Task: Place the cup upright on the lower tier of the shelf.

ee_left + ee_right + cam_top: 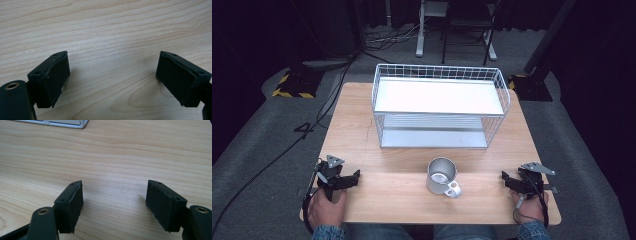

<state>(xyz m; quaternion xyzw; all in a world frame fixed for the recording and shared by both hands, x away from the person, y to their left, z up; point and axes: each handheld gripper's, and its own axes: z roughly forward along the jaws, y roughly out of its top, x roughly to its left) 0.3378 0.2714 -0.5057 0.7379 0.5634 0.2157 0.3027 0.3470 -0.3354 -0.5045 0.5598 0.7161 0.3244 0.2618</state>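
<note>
Right now I hold my left tool (343,180) at about 8 o'clock on the wooden table (362,125) and my right tool (517,182) at about 4 o'clock, both low over the near edge. In the left gripper view my left tool (112,72) has its jaws spread wide with bare wood grain between them; the right tool (113,200) is likewise spread and holds nothing. My hands are cut off by the bottom edge of the high view, with only denim cuffs showing.

A metal mug (442,176) stands upright between the two tools, apart from both, its handle turned toward 5 o'clock. Its inside is shadowed and glary, so I cannot tell whether anything lies in it.

At 12 o'clock from the mug stands a white wire basket rack (439,105) with an upper shelf and a lower tray; the space under the shelf is partly hidden. A pale corner (62,123) at the top of the right gripper view is cropped.
</note>
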